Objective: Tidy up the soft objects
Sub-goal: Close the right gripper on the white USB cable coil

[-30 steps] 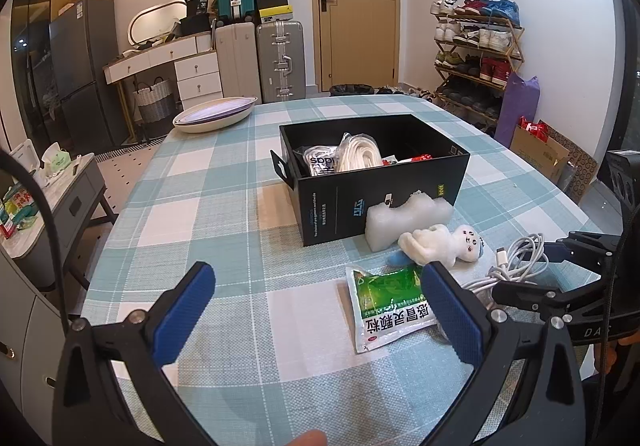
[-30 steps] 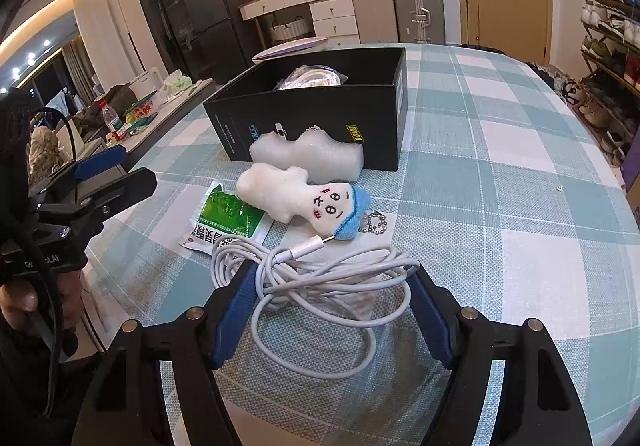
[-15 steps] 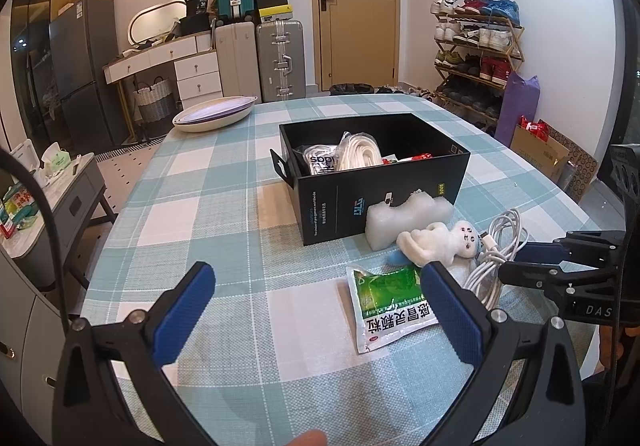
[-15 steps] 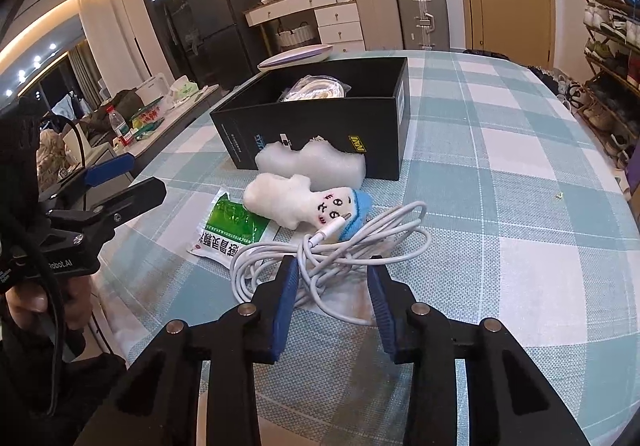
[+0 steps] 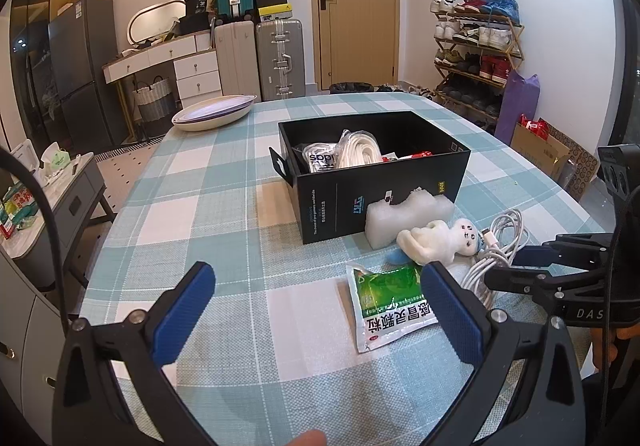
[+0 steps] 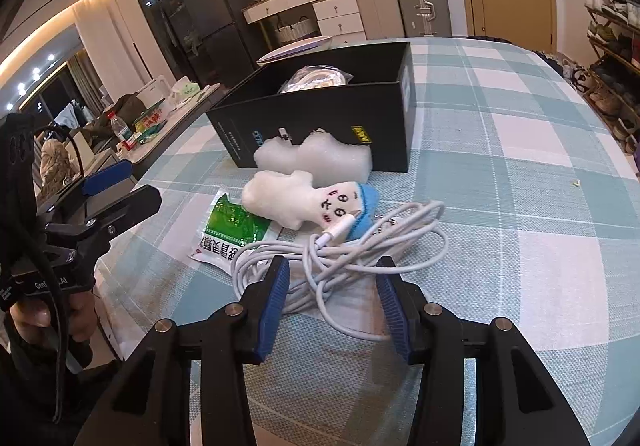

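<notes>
1. The right gripper is standing partly open around the near loops of the white cable. Its blue pads are on both sides of the bundle, but I cannot tell if they are pressing it. It is better to treat the cable as not gripped.
2. The cable is lying on the table, at 12 o'clock from the right gripper. Its plug end is resting against the doll at 11 o'clock.
3. To do this step well, I think the jaws should be closing on the thick part of the bundle, so that many loops are going in together. A single strand is probably slipping out.
4. The lift should be going slowly, because the free loops can be dragging the doll or the green packet at 10 o'clock.
5. The box is standing at 12 o'clock, behind the foam block, which is touching its front wall. It is already holding a white rope and some bags, so the carried cable should be passing over the wall.
6. The left gripper is wide open and is holding nothing. It is hovering over the table with the packet at its 1 o'clock. It could be steadying the packet, in my opinion.
</notes>
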Tool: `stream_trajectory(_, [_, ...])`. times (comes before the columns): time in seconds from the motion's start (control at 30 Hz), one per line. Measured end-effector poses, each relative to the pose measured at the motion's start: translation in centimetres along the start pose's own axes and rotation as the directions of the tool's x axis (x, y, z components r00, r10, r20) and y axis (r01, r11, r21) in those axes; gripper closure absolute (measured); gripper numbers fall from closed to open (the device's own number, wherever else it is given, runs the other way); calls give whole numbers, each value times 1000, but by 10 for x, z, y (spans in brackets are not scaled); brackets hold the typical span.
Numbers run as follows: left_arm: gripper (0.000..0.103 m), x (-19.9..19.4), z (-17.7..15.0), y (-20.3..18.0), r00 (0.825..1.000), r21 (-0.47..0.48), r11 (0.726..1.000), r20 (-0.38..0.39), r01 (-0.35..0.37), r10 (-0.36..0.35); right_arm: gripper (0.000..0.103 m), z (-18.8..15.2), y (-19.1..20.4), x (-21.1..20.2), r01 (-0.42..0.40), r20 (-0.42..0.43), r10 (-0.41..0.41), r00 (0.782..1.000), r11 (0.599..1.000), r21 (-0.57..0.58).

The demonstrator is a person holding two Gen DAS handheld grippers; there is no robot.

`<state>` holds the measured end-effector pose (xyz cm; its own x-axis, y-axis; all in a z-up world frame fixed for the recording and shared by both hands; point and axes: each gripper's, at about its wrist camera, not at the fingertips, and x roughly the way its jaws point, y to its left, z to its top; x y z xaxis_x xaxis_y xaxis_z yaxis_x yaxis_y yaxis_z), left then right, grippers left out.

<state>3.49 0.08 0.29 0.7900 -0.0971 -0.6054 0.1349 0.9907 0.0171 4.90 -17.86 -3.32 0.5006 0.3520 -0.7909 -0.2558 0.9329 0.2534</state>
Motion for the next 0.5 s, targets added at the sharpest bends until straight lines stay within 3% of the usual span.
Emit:
stream_trajectory(0.13, [0,0,0,-1,1000,-1,1000,-1,2,-2,76,0,1,-6,-22,32,23,999,1000,-12])
stream_trajectory(0.5, [0,6,-3,-4,1000,6,1000,-20,16,-16,77,3,6,-29,-13,115,19,993,999,-49])
